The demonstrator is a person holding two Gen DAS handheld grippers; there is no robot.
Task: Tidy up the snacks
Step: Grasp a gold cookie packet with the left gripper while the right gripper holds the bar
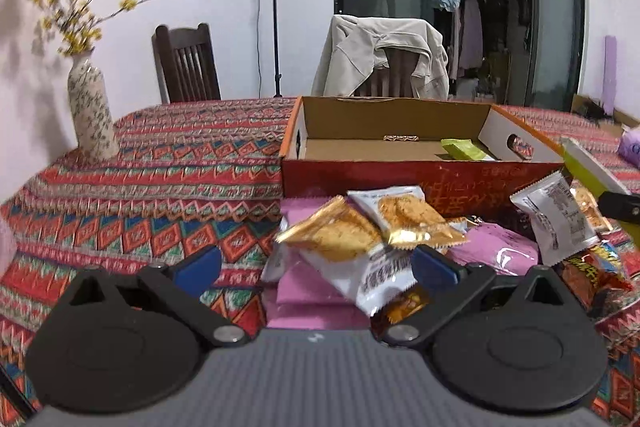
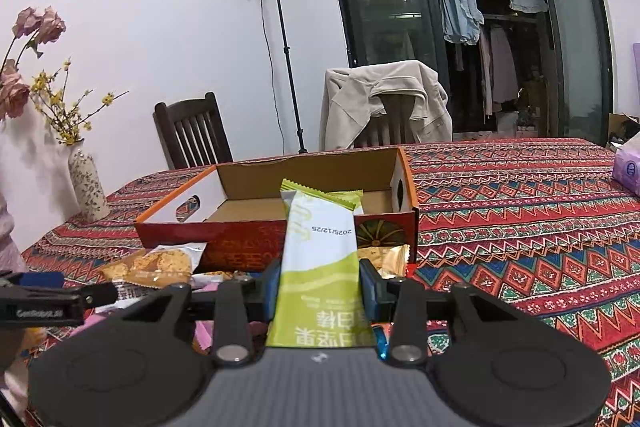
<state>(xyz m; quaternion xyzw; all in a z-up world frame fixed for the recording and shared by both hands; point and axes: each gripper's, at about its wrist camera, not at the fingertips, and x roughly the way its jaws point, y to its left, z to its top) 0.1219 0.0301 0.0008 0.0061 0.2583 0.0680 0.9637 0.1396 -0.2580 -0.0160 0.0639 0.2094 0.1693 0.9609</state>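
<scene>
My right gripper (image 2: 320, 287) is shut on a green-and-white snack bar (image 2: 320, 251), held lengthwise in front of the open red cardboard box (image 2: 176, 201). Another green packet (image 2: 340, 197) lies inside the box, also visible as the green packet (image 1: 466, 149) in the left wrist view. My left gripper (image 1: 318, 265) stands open low over a pile of snacks in front of the box (image 1: 400, 179). Gold-and-white cracker packets (image 1: 340, 235) and pink packets (image 1: 304, 291) lie between its fingers, with no pad pressing on them. The held bar (image 1: 588, 167) shows at the right edge.
A patterned tablecloth (image 2: 520, 227) covers the table. A flowered vase (image 1: 90, 115) stands at the far left. Two chairs (image 1: 188, 63) stand behind the table, one draped with a beige jacket (image 1: 380, 55). A purple tissue pack (image 2: 628, 167) lies far right.
</scene>
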